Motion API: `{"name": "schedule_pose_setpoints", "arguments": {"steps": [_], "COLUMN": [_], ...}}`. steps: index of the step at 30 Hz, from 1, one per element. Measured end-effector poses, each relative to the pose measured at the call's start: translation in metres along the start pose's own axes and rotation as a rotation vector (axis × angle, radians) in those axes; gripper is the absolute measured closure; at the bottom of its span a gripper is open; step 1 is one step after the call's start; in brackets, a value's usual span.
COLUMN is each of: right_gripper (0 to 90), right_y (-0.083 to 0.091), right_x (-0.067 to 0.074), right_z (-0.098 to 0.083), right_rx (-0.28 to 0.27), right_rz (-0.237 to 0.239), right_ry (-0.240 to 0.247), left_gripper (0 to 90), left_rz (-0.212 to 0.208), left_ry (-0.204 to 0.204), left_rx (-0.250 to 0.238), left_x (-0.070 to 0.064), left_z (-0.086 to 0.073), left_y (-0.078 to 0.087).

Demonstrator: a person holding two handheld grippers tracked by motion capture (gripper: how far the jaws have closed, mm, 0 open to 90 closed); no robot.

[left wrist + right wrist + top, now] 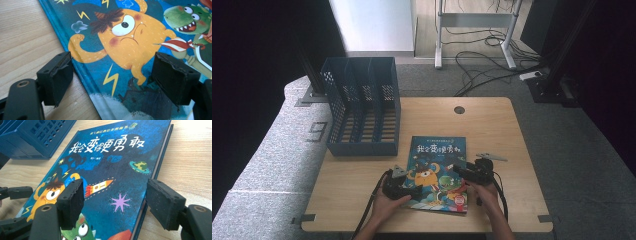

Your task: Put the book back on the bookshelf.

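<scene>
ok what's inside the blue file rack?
The blue file rack stands at the table's far left corner. Its open-top slots show only slatted floor and dividers, no books. The near wall hides the lowest front part.

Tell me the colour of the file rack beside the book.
Dark blue file rack, clearest in the high view.

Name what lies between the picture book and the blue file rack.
Bare wooden tabletop separates the picture book from the blue file rack, seen in the high view.
</scene>
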State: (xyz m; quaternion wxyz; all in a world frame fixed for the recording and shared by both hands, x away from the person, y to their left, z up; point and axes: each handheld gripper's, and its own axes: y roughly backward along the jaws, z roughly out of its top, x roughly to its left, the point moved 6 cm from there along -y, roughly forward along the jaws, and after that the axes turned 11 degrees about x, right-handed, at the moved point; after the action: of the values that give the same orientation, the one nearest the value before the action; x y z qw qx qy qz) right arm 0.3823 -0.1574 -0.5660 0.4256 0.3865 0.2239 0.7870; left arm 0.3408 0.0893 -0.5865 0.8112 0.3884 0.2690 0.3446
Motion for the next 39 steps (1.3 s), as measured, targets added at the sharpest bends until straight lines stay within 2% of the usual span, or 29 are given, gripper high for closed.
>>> {"name": "schedule_pose_setpoints", "arguments": {"steps": [7,14,25,35,39], "right_gripper": [31.9,32.5,31.3,29.0,28.1], "right_y": [0.001,0.003,-0.007,-0.015,-0.017], "right_x": [0.001,-0.001,-0.004,-0.006,-0.007], "right_z": [0.000,0.002,-0.002,0.002,0.006], "right_rx": [0.003,0.002,0.067,0.097,0.096], "right_rz": [0.010,0.058,0.006,-0.007,-0.004], "right_ry": [0.006,-0.030,-0.004,0.011,0.001], "left_gripper": [17.2,17.3,18.9,20.8,20.7], "left_rz": [-0.004,-0.011,0.004,0.004,0.000], "left_ry": [-0.004,-0.008,-0.013,-0.011,-0.011], "left_rx": [0.006,0.008,0.015,0.021,0.022], "left_x": [0.001,0.002,0.002,0.000,0.000], "left_z": [0.000,0.000,-0.001,-0.001,-0.001], "left_y": [0.001,0.001,0.001,0.002,0.002]}}
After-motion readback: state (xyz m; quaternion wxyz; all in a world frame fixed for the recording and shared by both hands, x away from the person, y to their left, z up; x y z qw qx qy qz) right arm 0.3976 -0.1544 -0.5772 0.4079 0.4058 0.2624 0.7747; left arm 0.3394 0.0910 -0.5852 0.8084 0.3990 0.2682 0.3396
